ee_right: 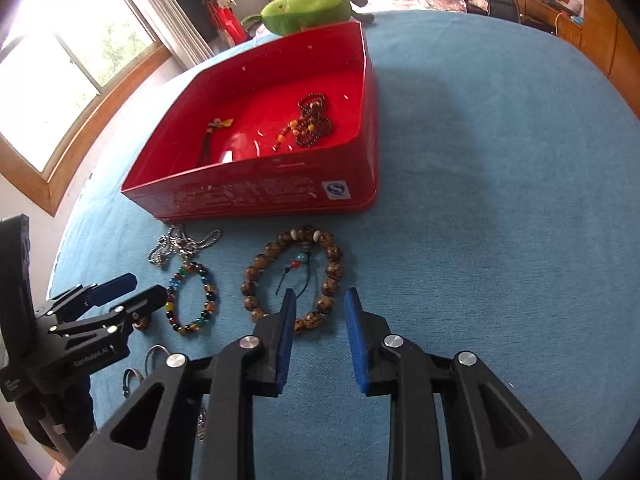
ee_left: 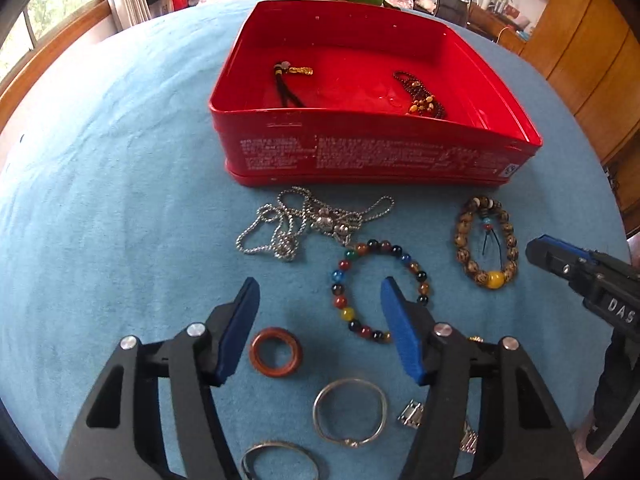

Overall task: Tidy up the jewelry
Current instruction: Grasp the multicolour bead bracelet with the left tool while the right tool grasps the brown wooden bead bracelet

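While the red tin (ee_left: 376,156) already holds a tasselled charm and a dark bead string, the rest of the jewelry lies on the blue cloth on the near side of the tin. Just off the tin's near right corner is the brown bead bracelet (ee_right: 294,276), its loop running away from the right gripper (ee_right: 320,300), whose jaws are narrow, empty, and straddling the bracelet's near rim from above. That makes the right hand much the nearer for it. Near the middle of the tin's front wall, the multicolour bead bracelet (ee_left: 378,290) and the red-brown ring (ee_left: 276,353) lie by the left gripper (ee_left: 318,294), whose jaws stand wide and hold nothing; its right pad sits inside the bracelet's loop, the ring by its left pad. The silver chain (ee_left: 308,222) lies closest to the tin.
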